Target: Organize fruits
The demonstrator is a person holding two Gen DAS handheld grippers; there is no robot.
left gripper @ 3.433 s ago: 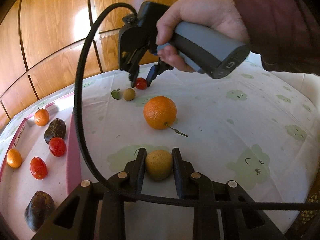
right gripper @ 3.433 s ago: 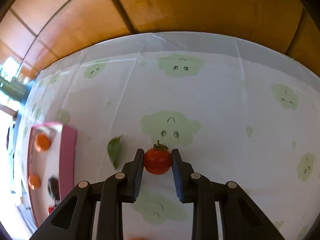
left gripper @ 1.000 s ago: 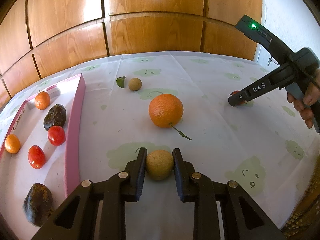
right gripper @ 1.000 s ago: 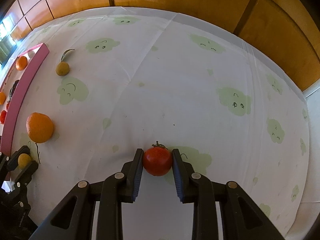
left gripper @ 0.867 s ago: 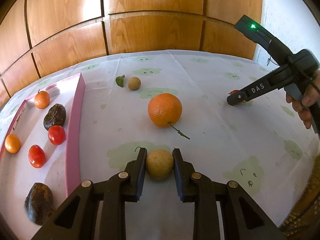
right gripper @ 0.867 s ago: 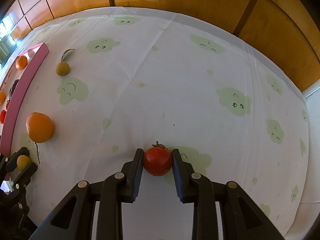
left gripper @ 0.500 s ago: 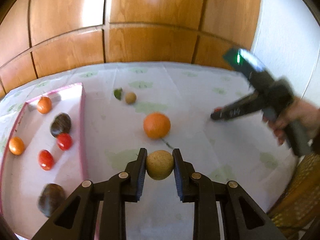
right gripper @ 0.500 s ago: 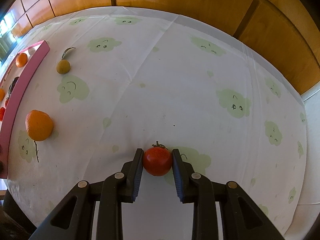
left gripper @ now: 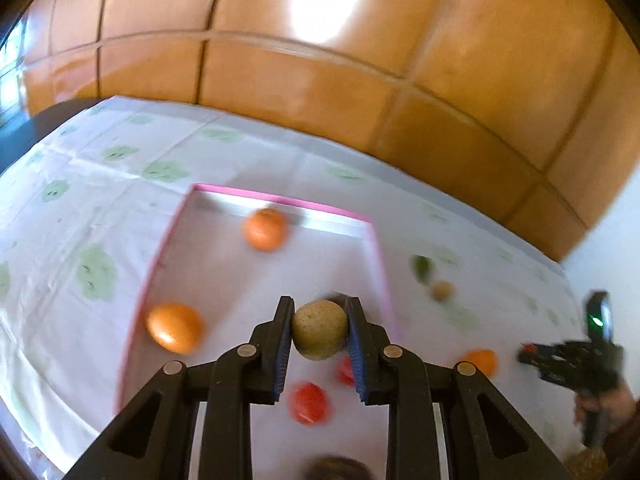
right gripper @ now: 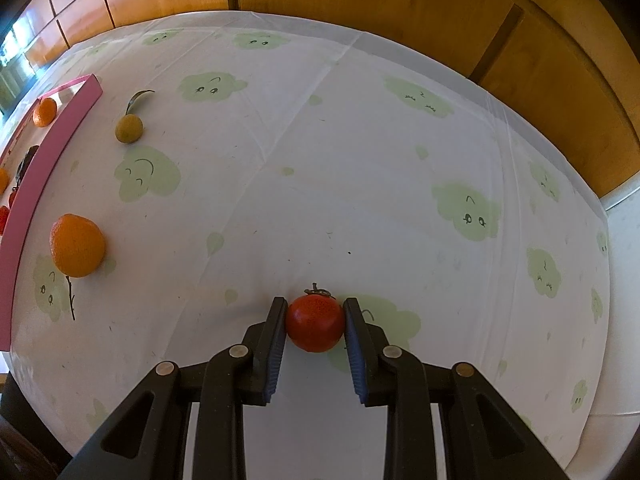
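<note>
While the right gripper (right gripper: pixel 316 326) pinches a red tomato (right gripper: pixel 315 323) far right, the left gripper (left gripper: pixel 319 334), clamping a tan fruit (left gripper: pixel 319 335), hangs directly above the pink tray (left gripper: pixel 382 264).

Left gripper (left gripper: pixel 319 336) clamped, right gripper (right gripper: pixel 315 326) clamped, pointing downward

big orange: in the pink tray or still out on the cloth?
Out. The big orange sits on the tablecloth, outside the pink tray wall.
</note>
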